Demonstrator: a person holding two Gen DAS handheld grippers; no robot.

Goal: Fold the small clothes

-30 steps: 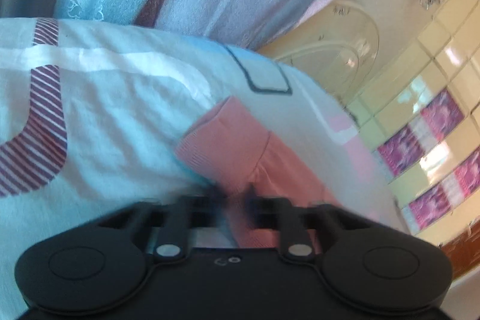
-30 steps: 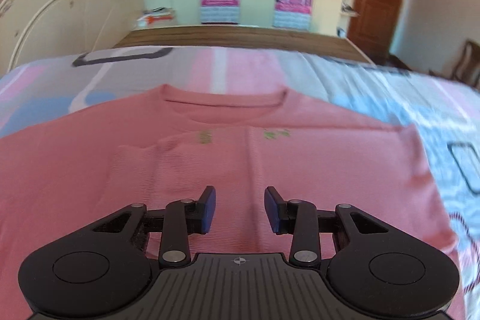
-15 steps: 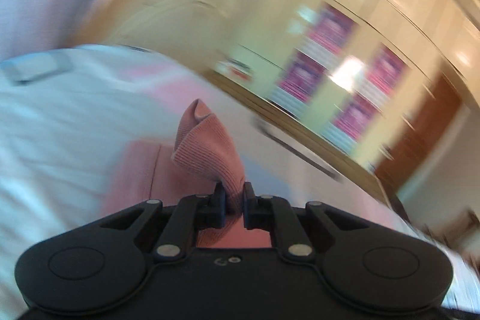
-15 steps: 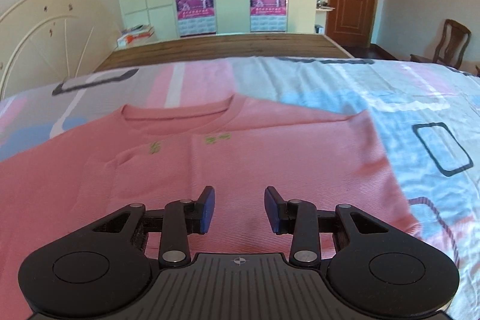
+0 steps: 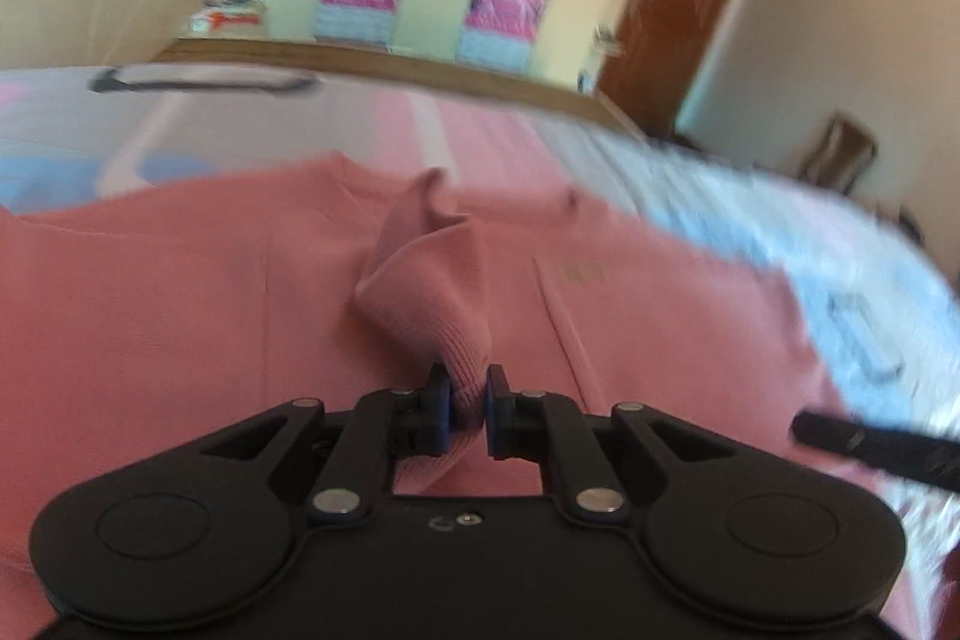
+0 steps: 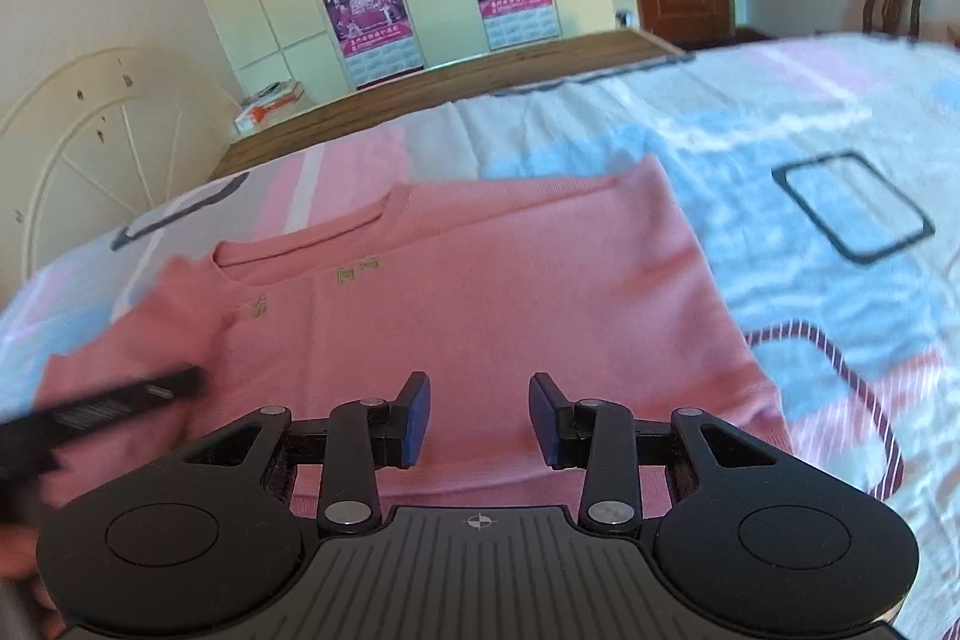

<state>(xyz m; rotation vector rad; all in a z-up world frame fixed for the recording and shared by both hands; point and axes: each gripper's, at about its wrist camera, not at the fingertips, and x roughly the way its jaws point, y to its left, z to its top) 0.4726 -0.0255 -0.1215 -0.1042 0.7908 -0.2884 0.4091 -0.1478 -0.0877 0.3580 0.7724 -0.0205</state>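
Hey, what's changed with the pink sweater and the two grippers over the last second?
The left gripper, shut on the sleeve cuff, has carried it off the bedsheet and in over the pink sweater. The right gripper stayed open above the sweater, holding nothing; the sweater's body still lies flat.

The right tool (image 6: 479, 421) hovered with jaws apart just above the pink shirt (image 6: 492, 298), which lay flat on the bed (image 6: 810, 112); the left tool (image 6: 114, 403) reached over the shirt's left part.
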